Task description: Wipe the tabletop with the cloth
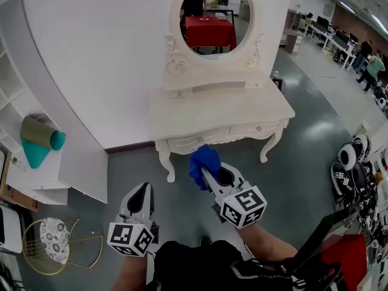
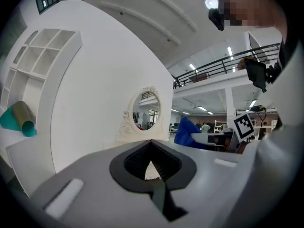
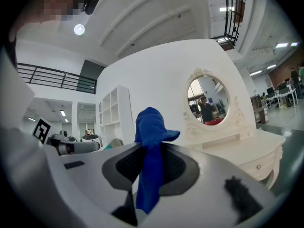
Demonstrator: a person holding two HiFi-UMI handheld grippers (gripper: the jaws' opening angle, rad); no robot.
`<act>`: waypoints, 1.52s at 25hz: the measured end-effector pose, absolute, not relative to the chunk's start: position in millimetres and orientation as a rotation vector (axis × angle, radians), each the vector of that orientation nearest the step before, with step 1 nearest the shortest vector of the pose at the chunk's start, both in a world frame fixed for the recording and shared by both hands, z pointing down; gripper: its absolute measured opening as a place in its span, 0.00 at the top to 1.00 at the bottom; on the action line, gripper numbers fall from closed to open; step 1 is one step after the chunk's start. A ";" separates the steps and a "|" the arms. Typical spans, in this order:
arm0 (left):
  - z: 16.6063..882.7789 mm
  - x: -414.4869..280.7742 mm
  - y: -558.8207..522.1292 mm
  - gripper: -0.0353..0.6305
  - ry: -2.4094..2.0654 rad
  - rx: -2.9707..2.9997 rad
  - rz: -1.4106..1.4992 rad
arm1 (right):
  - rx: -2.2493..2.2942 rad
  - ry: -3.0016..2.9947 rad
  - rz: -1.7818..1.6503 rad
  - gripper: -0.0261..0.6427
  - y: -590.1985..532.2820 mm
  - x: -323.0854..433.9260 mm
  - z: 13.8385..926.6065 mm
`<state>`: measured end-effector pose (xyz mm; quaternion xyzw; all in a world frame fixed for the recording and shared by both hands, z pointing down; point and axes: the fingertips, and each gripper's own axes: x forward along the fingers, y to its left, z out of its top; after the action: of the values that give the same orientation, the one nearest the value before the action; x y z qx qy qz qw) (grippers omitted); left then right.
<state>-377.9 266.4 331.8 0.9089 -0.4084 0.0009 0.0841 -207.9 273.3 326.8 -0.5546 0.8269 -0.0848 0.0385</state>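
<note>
Furthest left, the left gripper (image 1: 140, 193) is held low and near, with its jaws brought together on nothing, so no help could be given from that side if the cloth (image 1: 203, 161) were dropped. The main risk is judged to lie with the grip of the right gripper (image 1: 209, 176). Only a narrow fold of the cloth is pinched there, and the loose bunch is left standing out beyond the jaw tips. If it were dragged flat under pressure, the fold could be pulled out of the jaws by friction, or hard jaw tips rather than fabric could be scraped along the tabletop (image 1: 218, 111). A second hazard is judged to sit at the far edge of the table, where the raised ledge and the round mirror (image 1: 212, 17) could be struck by a stroke carried too far. As for position, the cloth is not on the table. It is seen in the right gripper view clamped between the closed jaws of the right gripper (image 3: 151, 148), with one strip hanging down between the pads and the blue bunch (image 3: 151, 125) rising past the tips. In the head view it is held over the floor, just nearer than the table's front edge, and the tabletop is not touched by it.
</note>
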 end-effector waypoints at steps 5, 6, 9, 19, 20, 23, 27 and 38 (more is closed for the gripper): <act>337.4 -367.3 219.4 0.94 -1.206 2.700 0.030 | -1.712 2.535 -0.279 0.83 230.5 -199.8 334.4; 339.8 -366.7 207.8 0.94 -1.201 2.697 0.030 | -1.722 2.532 -0.284 0.83 220.2 -199.4 337.6; 345.3 -367.0 171.7 0.94 -1.174 2.710 0.031 | -1.754 2.525 -0.306 0.83 187.7 -202.9 346.6; 349.1 -394.8 52.8 0.94 -1.073 2.739 0.013 | -1.845 2.484 -0.340 0.83 73.6 -241.1 355.3; 348.3 -396.9 42.3 0.94 -1.058 2.746 0.013 | -1.855 2.479 -0.337 0.83 62.8 -244.6 354.5; 349.1 -402.8 9.9 0.94 -1.036 2.752 0.012 | -1.886 2.456 -0.338 0.83 30.9 -251.4 352.9; 354.4 -401.7 -22.6 0.94 -1.051 2.727 0.000 | -1.923 2.446 -0.359 0.83 -2.3 -249.3 354.9; 362.9 -358.1 -114.3 0.94 -1.248 2.663 0.009 | -1.764 2.569 -0.344 0.83 -110.3 -207.6 354.7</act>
<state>-358.1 -114.3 362.9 0.9010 -0.4222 0.0031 0.1001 -207.6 -110.3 354.7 -0.5628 0.8193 -0.1097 0.0033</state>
